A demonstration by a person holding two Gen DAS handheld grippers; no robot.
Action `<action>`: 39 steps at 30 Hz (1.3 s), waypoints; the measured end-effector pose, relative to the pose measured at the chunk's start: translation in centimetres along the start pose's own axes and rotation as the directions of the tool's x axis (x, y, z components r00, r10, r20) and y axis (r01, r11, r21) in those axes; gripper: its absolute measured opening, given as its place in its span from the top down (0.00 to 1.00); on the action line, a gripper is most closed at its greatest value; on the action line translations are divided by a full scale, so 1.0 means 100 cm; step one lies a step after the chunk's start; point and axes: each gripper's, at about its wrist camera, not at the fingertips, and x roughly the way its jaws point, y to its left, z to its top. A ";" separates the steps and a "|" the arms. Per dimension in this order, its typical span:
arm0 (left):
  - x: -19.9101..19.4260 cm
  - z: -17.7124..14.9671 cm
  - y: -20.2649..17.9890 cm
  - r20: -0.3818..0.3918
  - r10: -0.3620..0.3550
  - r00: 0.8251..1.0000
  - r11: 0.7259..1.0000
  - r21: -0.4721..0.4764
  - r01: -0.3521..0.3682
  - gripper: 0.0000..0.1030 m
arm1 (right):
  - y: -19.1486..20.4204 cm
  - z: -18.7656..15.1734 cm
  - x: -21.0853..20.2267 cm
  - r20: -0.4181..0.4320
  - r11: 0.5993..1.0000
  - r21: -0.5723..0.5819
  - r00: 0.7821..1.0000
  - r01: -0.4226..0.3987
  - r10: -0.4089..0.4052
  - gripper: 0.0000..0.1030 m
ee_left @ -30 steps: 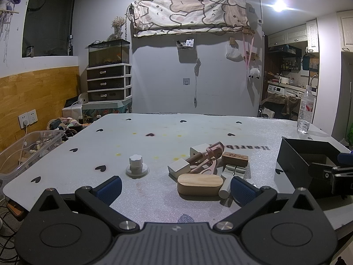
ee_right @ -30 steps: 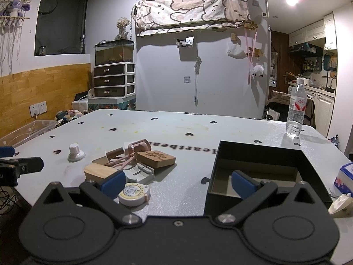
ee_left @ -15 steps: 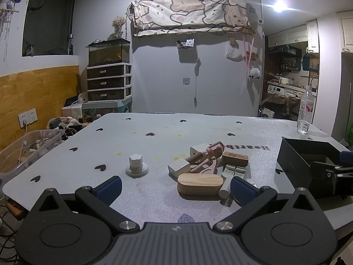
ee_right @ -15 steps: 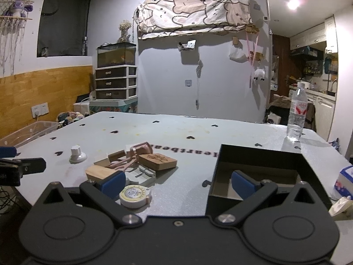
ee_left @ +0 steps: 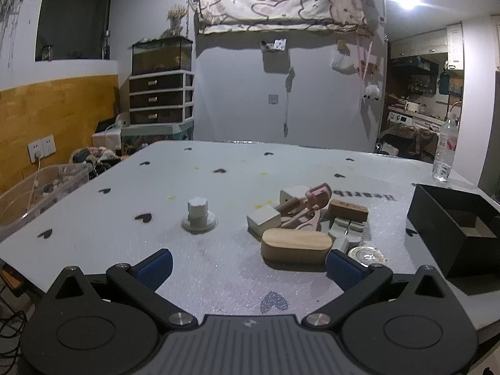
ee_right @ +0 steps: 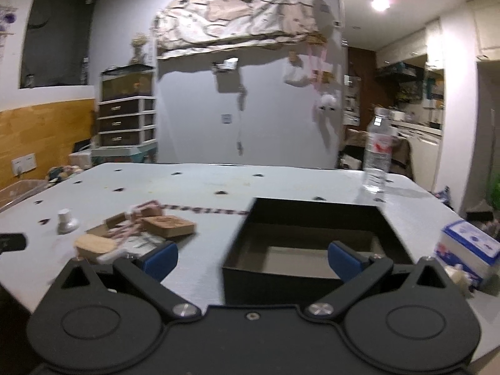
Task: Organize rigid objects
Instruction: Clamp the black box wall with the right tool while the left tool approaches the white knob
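A pile of small rigid objects lies mid-table: a rounded wooden block (ee_left: 295, 247), a flat engraved wooden piece (ee_left: 348, 210), a pink tool (ee_left: 307, 211), white blocks (ee_left: 264, 219) and a round tape roll (ee_left: 368, 254). A white knob (ee_left: 199, 215) stands apart to the left. A black open box (ee_left: 453, 228) sits at the right, with nothing seen inside. My left gripper (ee_left: 248, 268) is open just short of the wooden block. My right gripper (ee_right: 251, 257) is open, low at the box's (ee_right: 312, 243) near wall. The pile (ee_right: 137, 234) lies to its left.
A clear water bottle (ee_right: 378, 153) stands at the table's far right. A blue-and-white tissue pack (ee_right: 468, 250) lies right of the box. A clear plastic bin (ee_left: 37, 190) sits off the table's left edge. The grey table (ee_left: 218, 168) carries small heart marks.
The right gripper has moved forward and right, closer to the black box, with its view now blurred. The left gripper has barely shifted. Both stay open.
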 end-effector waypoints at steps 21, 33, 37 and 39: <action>0.068 0.014 0.032 -0.097 0.008 0.995 0.993 -0.112 -0.019 0.00 | -0.132 0.011 0.064 -0.173 0.951 0.202 0.964 0.234 -0.200 0.31; 0.111 0.037 0.049 -0.125 0.035 0.991 0.988 -0.145 -0.053 0.00 | -0.138 0.016 0.106 -0.290 0.961 0.156 0.940 0.230 -0.178 0.87; 0.124 0.044 0.058 -0.111 0.036 0.993 0.984 -0.170 -0.054 0.01 | -0.133 0.018 0.109 -0.305 0.966 0.141 0.937 0.218 -0.167 0.97; 0.131 0.047 0.061 -0.108 0.040 0.993 0.985 -0.164 -0.057 0.03 | -0.127 0.018 0.110 -0.308 0.969 0.130 0.938 0.210 -0.162 0.97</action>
